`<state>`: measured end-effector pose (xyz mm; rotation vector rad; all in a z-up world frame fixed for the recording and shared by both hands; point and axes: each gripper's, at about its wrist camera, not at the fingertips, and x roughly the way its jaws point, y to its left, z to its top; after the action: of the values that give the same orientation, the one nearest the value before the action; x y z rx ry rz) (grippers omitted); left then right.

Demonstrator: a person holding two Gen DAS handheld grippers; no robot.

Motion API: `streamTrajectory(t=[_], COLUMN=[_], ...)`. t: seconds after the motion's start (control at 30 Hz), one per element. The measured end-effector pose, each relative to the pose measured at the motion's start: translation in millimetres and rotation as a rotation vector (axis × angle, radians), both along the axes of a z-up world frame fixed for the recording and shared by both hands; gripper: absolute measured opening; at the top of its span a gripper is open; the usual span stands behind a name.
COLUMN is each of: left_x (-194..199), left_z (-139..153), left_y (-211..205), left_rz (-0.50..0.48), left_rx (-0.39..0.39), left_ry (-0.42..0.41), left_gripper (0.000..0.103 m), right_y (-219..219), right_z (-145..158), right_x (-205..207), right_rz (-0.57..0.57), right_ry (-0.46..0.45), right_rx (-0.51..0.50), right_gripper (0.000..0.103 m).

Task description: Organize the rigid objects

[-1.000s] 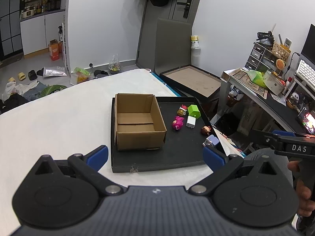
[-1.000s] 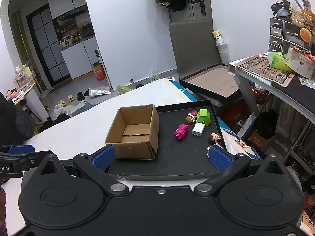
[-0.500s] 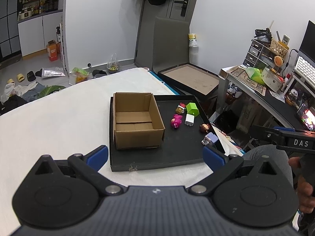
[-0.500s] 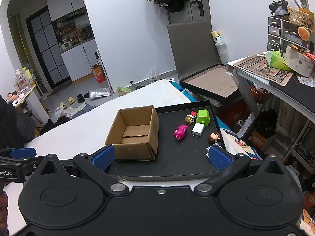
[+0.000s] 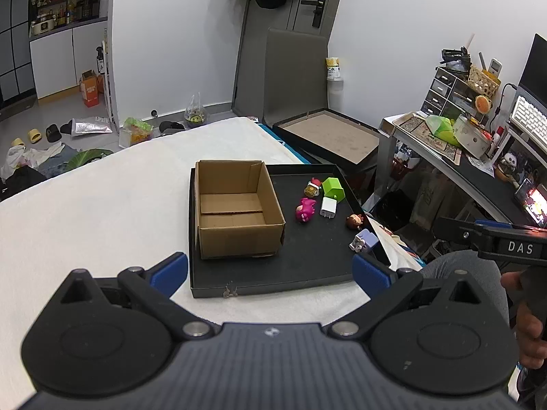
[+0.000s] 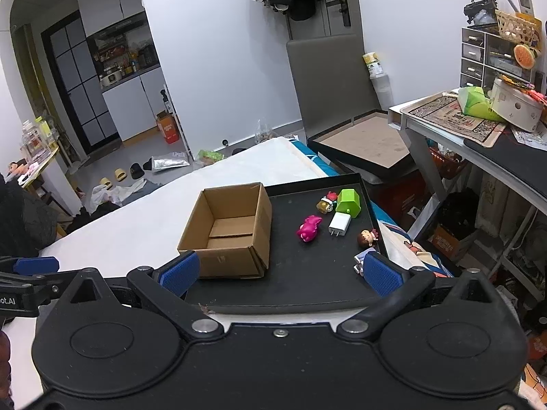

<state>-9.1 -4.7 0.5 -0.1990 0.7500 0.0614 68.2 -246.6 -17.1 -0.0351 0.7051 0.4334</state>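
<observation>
Nothing has gone into the cardboard box (image 5: pixel 239 212) yet; it sits empty at the left of the black tray (image 5: pixel 307 266), mid-frame in both views, on a white-covered bed. All the small things lie loose on the tray to the box's right: a pink toy (image 5: pixel 305 209), a white charger (image 5: pixel 328 207) just beside it, a green block (image 5: pixel 332 187), a little red-capped figure (image 5: pixel 312 187) next to that, a brown-haired doll (image 5: pixel 355 221) nearer the right rim, and a pale purple piece (image 5: pixel 364 241) at the lower right. The left tool (image 5: pixel 270 271) hangs released and empty short of the tray's near edge, and the right tool (image 6: pixel 280 271) is likewise spread wide, gripping nothing. By my reckoning the sorting hasn't started, with six pieces left to box.
</observation>
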Motion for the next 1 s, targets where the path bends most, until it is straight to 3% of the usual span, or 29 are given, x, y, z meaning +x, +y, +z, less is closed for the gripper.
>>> streamTrajectory(t=[1.0], left_x=[19.2], left_z=[-8.5], left_y=[8.3], left_rz=[-0.044], left_rx=[-0.017], left_ry=[0.023], left_gripper=[0.101], right_y=[4.5], right_z=[-5.7], right_x=[8.1], right_rz=[0.019], right_ry=[0.028], right_rx=[-0.017], right_gripper=[0.103])
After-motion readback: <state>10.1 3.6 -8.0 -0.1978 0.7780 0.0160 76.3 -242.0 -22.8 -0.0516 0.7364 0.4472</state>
